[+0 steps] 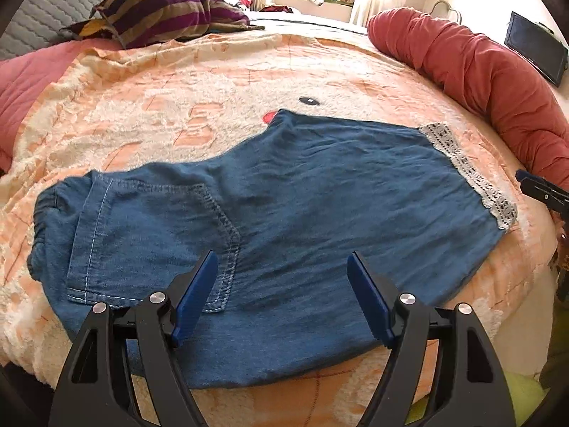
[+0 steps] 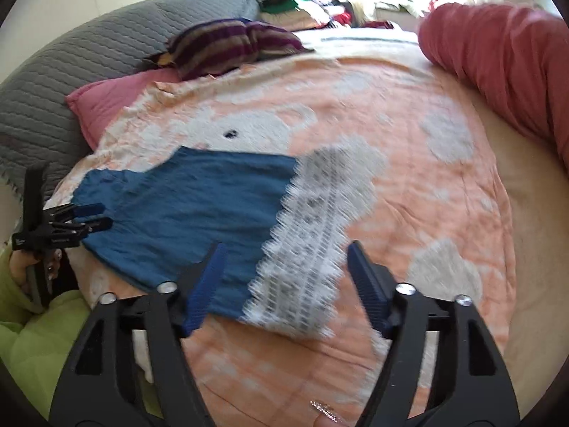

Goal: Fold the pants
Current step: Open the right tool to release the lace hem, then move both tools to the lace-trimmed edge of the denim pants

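Left wrist view: your left gripper [image 1: 282, 267] hangs w/ jaws spread wide, nothing between the blue pads, over the near edge of the pants [image 1: 270, 210]. Pants lie flat on the orange-and-white blanket [image 1: 185, 106], filling the middle of the frame. Elastic waistband [image 1: 44, 220] sits at 9 o'clock, stitched back pocket [image 1: 153, 238] just right of it, lace hem [image 1: 466, 174] out at 3 o'clock. Your right gripper [image 1: 533, 186] pokes in at the 3 o'clock edge, just beside the lace; from here you can't tell its jaw state.

Right wrist view (blurry): your right gripper [image 2: 286, 267] is released too, pads well apart, hovering above the lace hem [image 2: 313, 235], which runs from frame centre down toward 6 o'clock. Blue denim of the pants [image 2: 185, 213] spreads toward 9 o'clock. Your left gripper [image 2: 90, 219] shows at 9 o'clock at the far end of the pants, fingers apart, held by your hand [image 2: 21, 267].

Around the bed: striped cushion [image 1: 167, 10] at 11 o'clock, red bolster [image 1: 480, 74] curving along 1–3 o'clock, pink pillow [image 2: 106, 103] and grey quilted headboard [image 2: 71, 74] at 10 o'clock in the right view.
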